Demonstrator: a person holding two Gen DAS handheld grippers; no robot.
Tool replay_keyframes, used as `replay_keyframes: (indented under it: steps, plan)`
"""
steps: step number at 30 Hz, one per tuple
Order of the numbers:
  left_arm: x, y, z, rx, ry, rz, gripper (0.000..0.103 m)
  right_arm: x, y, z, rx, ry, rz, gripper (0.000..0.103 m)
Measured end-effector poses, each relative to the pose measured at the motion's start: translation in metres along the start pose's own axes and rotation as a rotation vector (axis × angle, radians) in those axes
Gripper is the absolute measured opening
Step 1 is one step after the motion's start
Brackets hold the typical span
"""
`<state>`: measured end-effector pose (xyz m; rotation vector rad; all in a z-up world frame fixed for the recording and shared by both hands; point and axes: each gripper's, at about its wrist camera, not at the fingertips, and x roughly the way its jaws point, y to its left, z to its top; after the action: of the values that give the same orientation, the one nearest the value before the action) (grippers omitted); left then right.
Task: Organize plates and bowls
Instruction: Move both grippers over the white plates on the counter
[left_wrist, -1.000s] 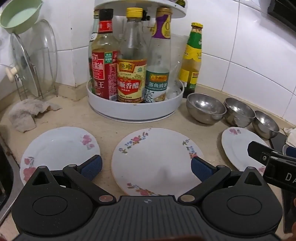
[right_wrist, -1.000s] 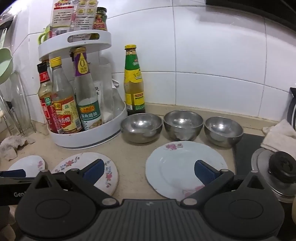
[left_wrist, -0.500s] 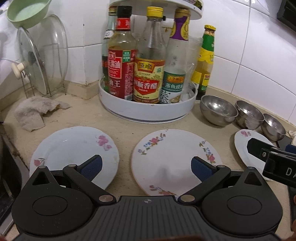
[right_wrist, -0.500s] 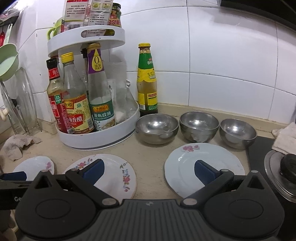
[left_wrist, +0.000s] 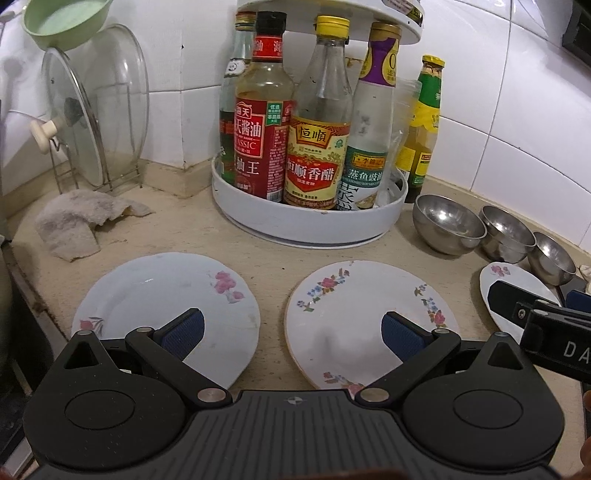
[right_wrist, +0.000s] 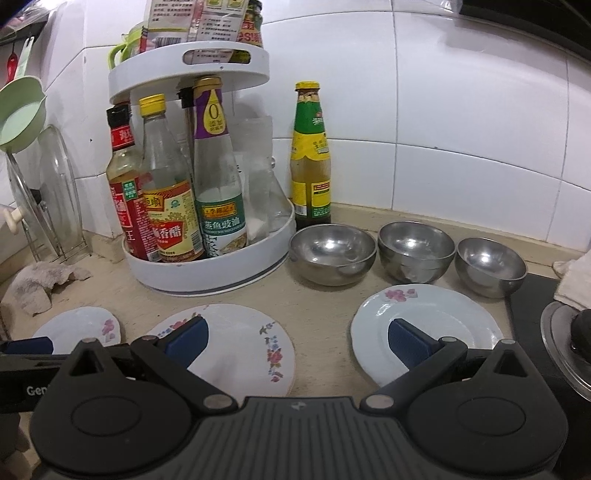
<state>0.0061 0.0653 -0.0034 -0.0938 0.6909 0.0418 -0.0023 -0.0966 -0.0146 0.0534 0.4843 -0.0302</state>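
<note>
Three flowered white plates lie flat on the beige counter: a left plate (left_wrist: 162, 295), a middle plate (left_wrist: 362, 306) (right_wrist: 240, 339) and a right plate (right_wrist: 439, 317). Behind the right plate stand three steel bowls (right_wrist: 332, 253) (right_wrist: 415, 249) (right_wrist: 489, 264) in a row. My left gripper (left_wrist: 291, 332) is open, hovering above the gap between the left and middle plates. My right gripper (right_wrist: 295, 341) is open above the gap between the middle and right plates. Neither holds anything.
A white two-tier turntable (left_wrist: 306, 221) full of sauce bottles stands behind the plates, with a green-labelled bottle (right_wrist: 310, 155) beside it. A glass lid on a rack (left_wrist: 88, 118) and a rag (left_wrist: 74, 221) occupy the left corner. A dark stove (right_wrist: 546, 332) lies at the right.
Both grippers have shifted left along the counter, so the plates and bottles sit further right in each view. Both stay open and nothing on the counter has moved.
</note>
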Motion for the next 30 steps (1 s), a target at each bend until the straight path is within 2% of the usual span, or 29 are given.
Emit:
replay_keyframes:
  steps: [16,22,30]
  plan:
    - [-0.004,0.02,-0.001,-0.008,-0.031,0.025,0.103,0.007,0.018,0.0,-0.014,0.018,0.051,0.102]
    - [-0.005,0.025,-0.003,0.031,-0.028,0.008,0.103,0.012,0.022,-0.004,-0.022,0.042,0.071,0.102]
    - [0.015,0.005,0.007,0.175,-0.048,-0.13,0.103,0.015,-0.003,-0.015,0.055,0.098,0.016,0.102]
